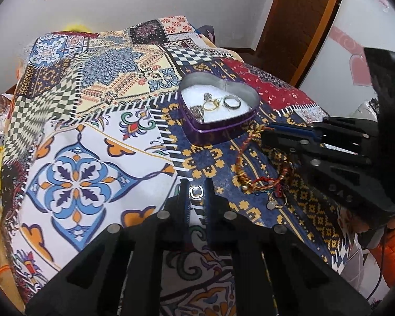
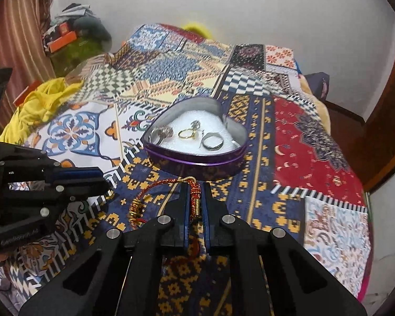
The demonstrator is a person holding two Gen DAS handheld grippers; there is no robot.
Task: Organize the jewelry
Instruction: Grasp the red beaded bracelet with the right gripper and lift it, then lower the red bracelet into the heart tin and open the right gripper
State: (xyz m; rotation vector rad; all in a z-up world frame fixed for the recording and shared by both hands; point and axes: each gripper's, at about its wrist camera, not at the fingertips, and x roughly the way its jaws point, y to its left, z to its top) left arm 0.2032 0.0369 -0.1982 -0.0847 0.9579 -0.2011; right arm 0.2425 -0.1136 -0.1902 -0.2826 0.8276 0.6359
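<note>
A purple heart-shaped tin (image 1: 239,127) (image 2: 197,166) with white foam holds several rings (image 1: 231,102) (image 2: 212,142) on the patterned cloth. My left gripper (image 1: 196,184) is shut on a silver ring (image 1: 196,192), held above the cloth in front of the tin. My right gripper (image 2: 195,184) is shut on a red-and-gold thread bracelet (image 2: 194,193) just in front of the tin; it shows in the left wrist view (image 1: 266,129) with the bracelet (image 1: 243,158) trailing down. Another ring (image 1: 276,202) lies beside the bracelet's end.
The patchwork cloth (image 1: 92,121) covers a raised surface. Yellow fabric (image 2: 39,100) and clutter lie at the left. A wooden door frame (image 1: 297,26) and a white wall stand at the right. The left gripper shows at the left of the right wrist view (image 2: 102,179).
</note>
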